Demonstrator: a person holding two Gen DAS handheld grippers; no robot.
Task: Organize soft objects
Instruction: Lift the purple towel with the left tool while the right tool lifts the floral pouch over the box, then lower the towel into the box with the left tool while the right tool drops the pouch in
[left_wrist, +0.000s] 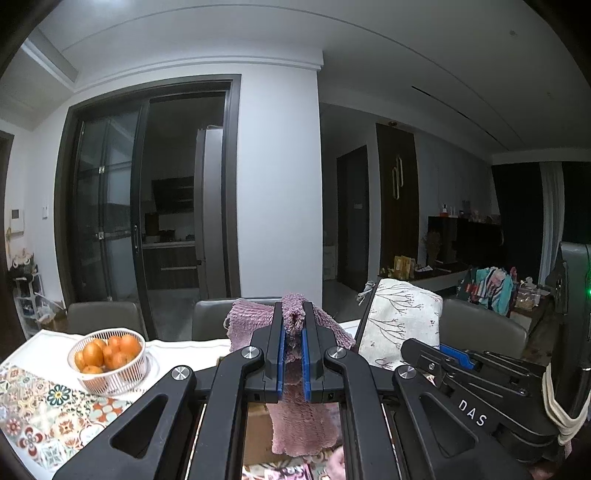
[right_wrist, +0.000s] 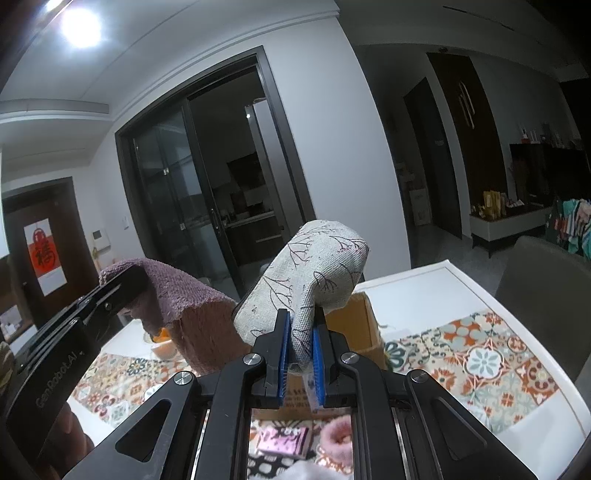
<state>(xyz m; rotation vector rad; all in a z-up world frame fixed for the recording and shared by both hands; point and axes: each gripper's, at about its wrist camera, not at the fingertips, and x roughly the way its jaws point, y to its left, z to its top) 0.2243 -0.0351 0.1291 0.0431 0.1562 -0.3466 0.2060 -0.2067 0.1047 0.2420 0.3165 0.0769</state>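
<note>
Mauve terry towel (left_wrist: 295, 369) is pinched in the left gripper (left_wrist: 293, 354); the right gripper (right_wrist: 301, 350) clamps the branch-printed grey linen pouch (right_wrist: 310, 273). Both hang above the tile-patterned table (right_wrist: 480, 362). Lower each into the cardboard box (right_wrist: 354, 325) before releasing.

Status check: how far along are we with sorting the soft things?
Nothing looks put away yet. In hand: the left claw grips the purple towel, the right claw the branch-print pouch, both lifted above the table. Left: placing both, perhaps in the cardboard box.
</note>
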